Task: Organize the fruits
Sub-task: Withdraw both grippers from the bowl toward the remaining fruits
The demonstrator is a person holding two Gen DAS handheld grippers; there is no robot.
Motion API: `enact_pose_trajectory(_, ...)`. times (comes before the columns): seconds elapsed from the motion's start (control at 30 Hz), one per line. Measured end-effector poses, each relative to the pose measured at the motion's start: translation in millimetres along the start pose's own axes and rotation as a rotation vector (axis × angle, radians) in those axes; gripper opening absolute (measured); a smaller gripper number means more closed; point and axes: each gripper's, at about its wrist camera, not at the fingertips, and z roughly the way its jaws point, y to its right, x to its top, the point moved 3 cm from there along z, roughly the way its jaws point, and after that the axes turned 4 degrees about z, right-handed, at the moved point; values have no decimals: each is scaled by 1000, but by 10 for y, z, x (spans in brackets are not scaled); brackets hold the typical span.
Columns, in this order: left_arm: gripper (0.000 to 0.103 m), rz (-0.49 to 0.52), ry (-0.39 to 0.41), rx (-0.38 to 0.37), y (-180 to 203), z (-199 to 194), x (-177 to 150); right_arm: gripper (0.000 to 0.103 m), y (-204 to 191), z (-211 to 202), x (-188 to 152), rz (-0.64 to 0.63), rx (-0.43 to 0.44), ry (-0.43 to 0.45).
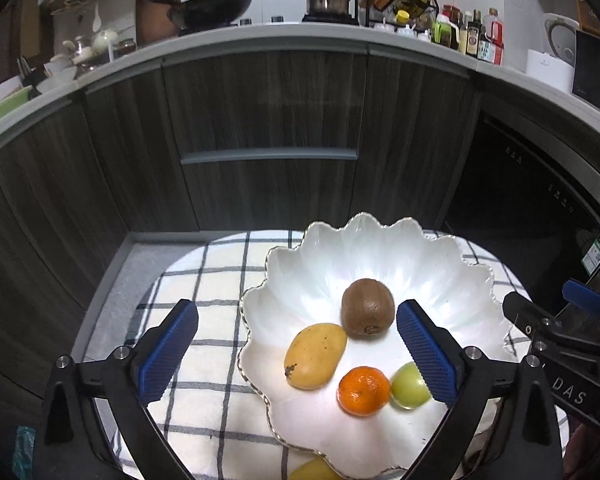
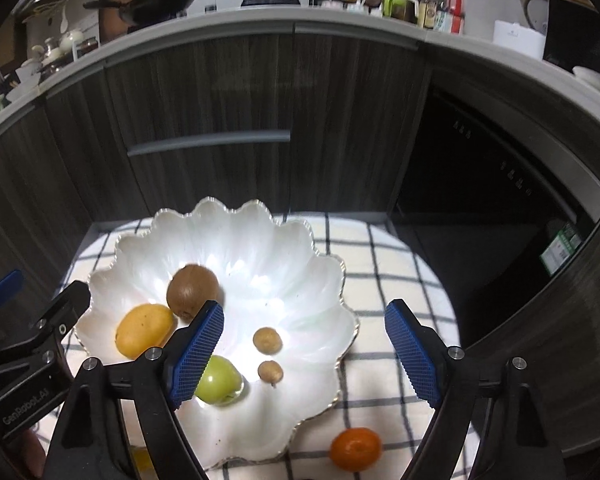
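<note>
Both tools hang empty with jaws spread, the left tool and right tool, above the white bowl holding kiwi, mango and green fruit. Next, a tangerine on the near tabletop needs gripping.

Fruit crowds the bowl's left; right half free

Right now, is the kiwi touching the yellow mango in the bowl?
Touching: in the left wrist view, the kiwi meets the mango tip with no gap.
</note>
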Motion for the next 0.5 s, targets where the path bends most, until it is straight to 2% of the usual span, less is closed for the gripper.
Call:
enact_pose_trajectory(0.27, 103, -20, 28, 8, 14, -333, 56, 84, 59, -343, 59, 8, 8, 54)
enact_pose_trajectory(0.5, 103, -11, 35, 22, 93, -573, -46, 84, 156, -561, -67, 23, 12, 68)
